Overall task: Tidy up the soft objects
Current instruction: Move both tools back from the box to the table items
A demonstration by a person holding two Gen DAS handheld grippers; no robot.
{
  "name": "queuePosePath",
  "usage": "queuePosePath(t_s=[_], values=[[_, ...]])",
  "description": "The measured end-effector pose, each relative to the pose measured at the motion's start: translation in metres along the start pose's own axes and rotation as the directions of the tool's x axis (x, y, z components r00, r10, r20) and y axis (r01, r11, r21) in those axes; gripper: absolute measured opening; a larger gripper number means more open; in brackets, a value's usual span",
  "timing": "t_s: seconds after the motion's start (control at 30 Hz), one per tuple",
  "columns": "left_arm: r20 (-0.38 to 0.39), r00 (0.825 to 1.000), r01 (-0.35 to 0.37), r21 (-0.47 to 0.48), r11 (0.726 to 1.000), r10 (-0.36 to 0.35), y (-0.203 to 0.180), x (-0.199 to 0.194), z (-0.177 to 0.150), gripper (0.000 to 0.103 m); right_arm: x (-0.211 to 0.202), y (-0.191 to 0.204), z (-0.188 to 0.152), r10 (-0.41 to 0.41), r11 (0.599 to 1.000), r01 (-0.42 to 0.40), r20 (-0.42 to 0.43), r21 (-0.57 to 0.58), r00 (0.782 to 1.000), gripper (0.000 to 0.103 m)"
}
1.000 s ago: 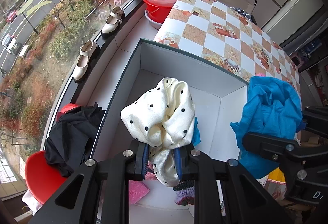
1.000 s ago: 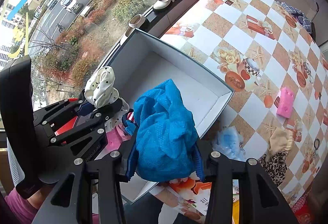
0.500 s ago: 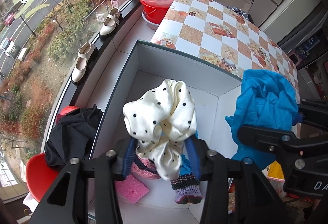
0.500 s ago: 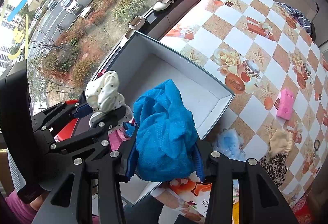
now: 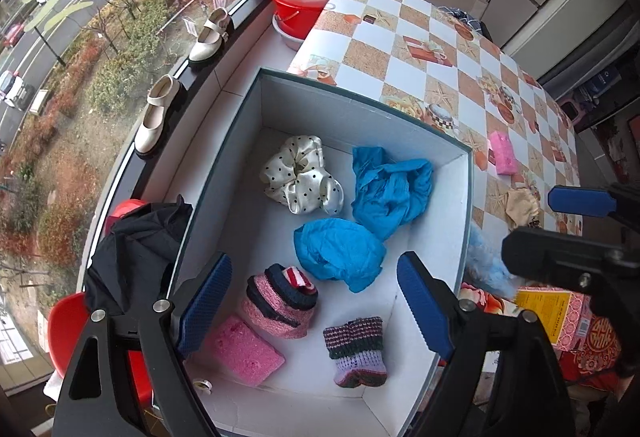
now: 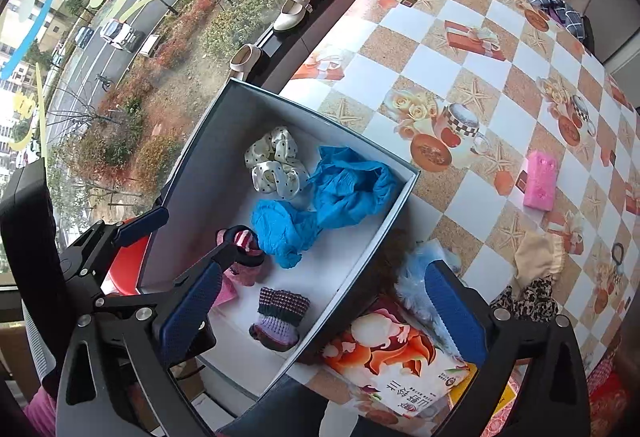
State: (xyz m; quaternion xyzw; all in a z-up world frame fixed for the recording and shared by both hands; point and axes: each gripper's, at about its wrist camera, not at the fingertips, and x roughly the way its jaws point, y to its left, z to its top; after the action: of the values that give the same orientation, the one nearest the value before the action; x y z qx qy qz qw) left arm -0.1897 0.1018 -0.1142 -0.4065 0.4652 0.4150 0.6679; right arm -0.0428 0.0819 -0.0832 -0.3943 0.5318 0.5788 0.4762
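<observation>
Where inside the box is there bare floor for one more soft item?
In the box, bare floor lies between the striped sock and the right wall, and along the left wall beside the scrunchie. The middle is crowded: blue cloths, pink sock, sponge.

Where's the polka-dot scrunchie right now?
In the left wrist view the polka-dot scrunchie lies on the floor of the white box, near its far wall, left of the crumpled blue cloth.

left gripper point(image 5: 316, 301) now wide open, polka-dot scrunchie point(image 5: 300, 177) dropped into the box point(image 5: 352, 113), right gripper point(image 6: 320, 309) let go too, blue cloth point(image 5: 390, 189) lying beside it
</observation>
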Motion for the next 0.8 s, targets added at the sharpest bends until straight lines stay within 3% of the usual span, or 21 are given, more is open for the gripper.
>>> queuePosePath(t_s=[0.33, 0.57, 0.8], values=[[0.013, 0.999, 0.05, 0.155, 0.987, -0.053, -0.056, -0.025, 0.008, 0.087, -0.042, -0.061, -0.026, 0.058, 0.981, -0.063, 0.028, 0.181, 0.998, 0.102], [-0.026, 0.996, 0.087, 0.304, 0.949, -0.083, -0.117, -0.025, 0.01, 0.087, -0.079, -0.126, -0.06, 0.058, 0.936, -0.079, 0.069, 0.344, 0.996, 0.102], [-0.096, 0.992, 0.11, 0.399, 0.91, -0.078, -0.168, -0.009, 0.004, 0.087, -0.094, -0.203, -0.093, -0.002, 0.876, -0.024, 0.053, 0.482, 0.999, 0.102]])
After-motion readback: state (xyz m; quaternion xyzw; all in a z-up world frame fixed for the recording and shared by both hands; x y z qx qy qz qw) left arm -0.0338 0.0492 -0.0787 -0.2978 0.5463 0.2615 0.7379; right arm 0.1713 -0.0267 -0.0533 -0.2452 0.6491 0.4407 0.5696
